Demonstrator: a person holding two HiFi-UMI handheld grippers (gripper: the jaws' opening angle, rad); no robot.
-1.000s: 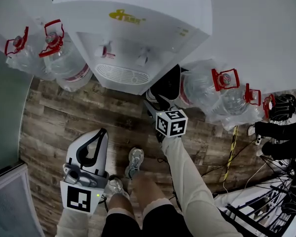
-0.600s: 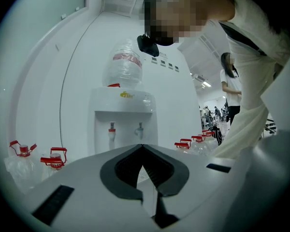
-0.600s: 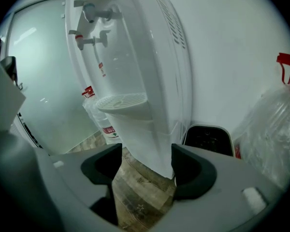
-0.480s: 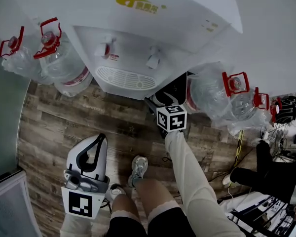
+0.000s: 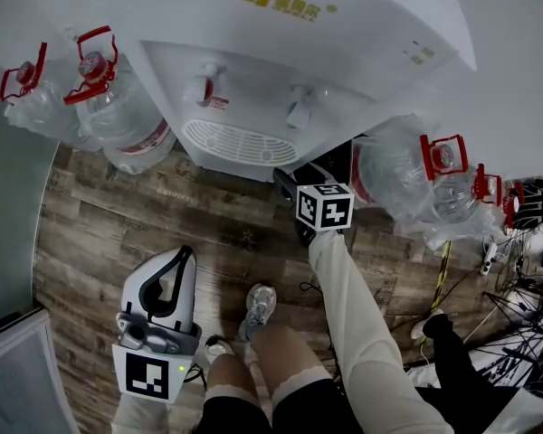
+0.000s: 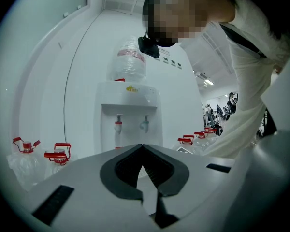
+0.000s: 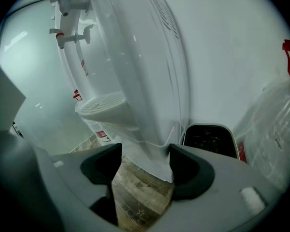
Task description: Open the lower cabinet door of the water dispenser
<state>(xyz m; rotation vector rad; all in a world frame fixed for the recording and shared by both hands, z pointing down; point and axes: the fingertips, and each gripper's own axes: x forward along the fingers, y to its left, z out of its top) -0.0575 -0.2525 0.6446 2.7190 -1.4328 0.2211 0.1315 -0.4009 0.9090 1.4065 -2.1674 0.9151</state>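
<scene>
Over a wood-plank floor [image 5: 118, 224], we face the white water dispenser [image 5: 344, 25] standing against the wall. Our right hand-held gripper [image 7: 144, 161] has just been opening its jaws wide. The bottom corner of the lower cabinet door [image 7: 137, 141] shows between them, ungripped. Our left hand-held gripper [image 6: 143, 148] hangs lower, closed and empty.

From the head view I saw a floor [image 5: 118, 233] of dark, weathered wood planks running up to a plain white wall [image 5: 525, 52]. A pale grey-green panel [image 5: 9, 197] closed off the left side. Clear water jugs [image 5: 127, 120] with red handles stood along the wall. Black cables [image 5: 521, 307] tangled at the right, and in the left gripper view ceiling lights [image 6: 206, 82] glowed in a far room.
</scene>
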